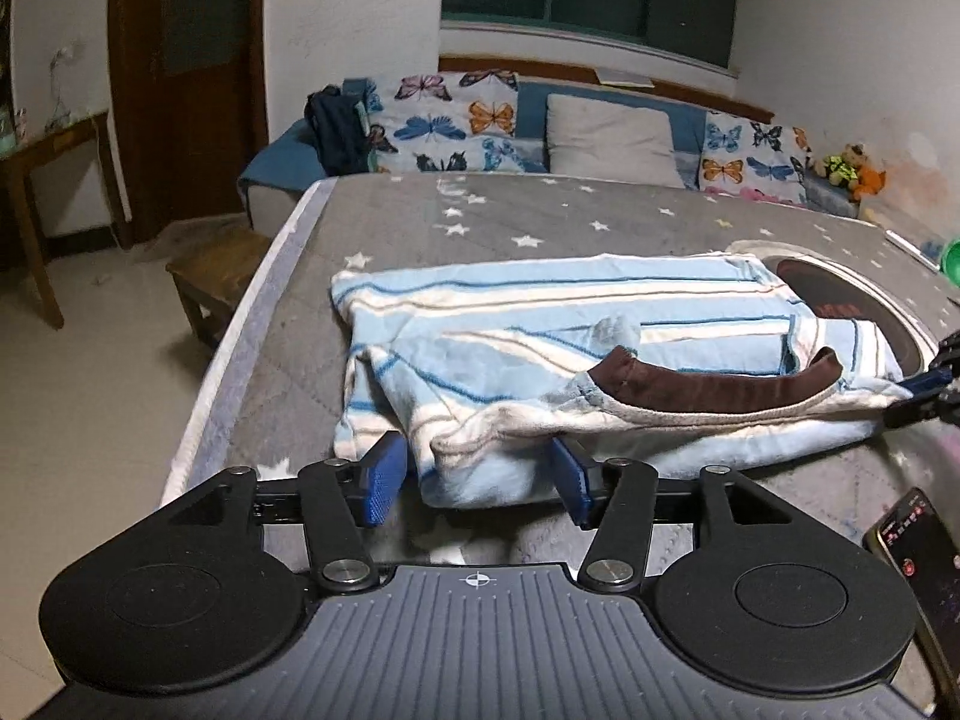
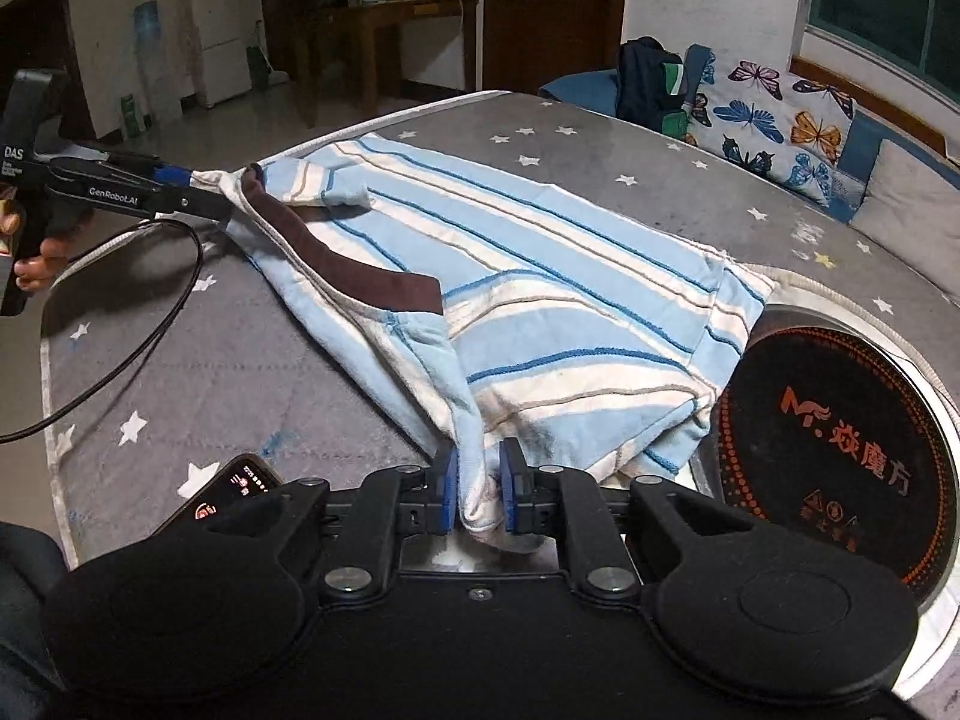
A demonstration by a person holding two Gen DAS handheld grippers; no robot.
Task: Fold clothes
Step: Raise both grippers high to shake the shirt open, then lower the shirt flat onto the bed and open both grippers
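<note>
A light-blue and white striped shirt (image 1: pixel 540 324) (image 2: pixel 540 276) with a brown collar (image 1: pixel 720 387) (image 2: pixel 372 282) lies partly folded on the grey star-print bed (image 1: pixel 540 204) (image 2: pixel 210 372). In the left wrist view, my left gripper (image 1: pixel 477 480) stands open around a bunched shoulder edge, and the fabric sits clear of the left pad. The right wrist view shows the same gripper (image 2: pixel 186 186) at the shirt's far-left corner by the collar. My right gripper (image 2: pixel 478 486) is shut on a fold of the shirt's near edge. It shows at the right edge (image 1: pixel 918 396) in the left wrist view.
A round black disc (image 2: pixel 840 420) (image 1: pixel 840 300) with orange print lies under the shirt's right side. A phone (image 2: pixel 234 486) (image 1: pixel 912 546) rests on the bed near me, and a black cable (image 2: pixel 150 324) loops across the sheet. Butterfly pillows (image 1: pixel 444 120) line the far side. A wooden stool (image 1: pixel 216 276) stands left of the bed.
</note>
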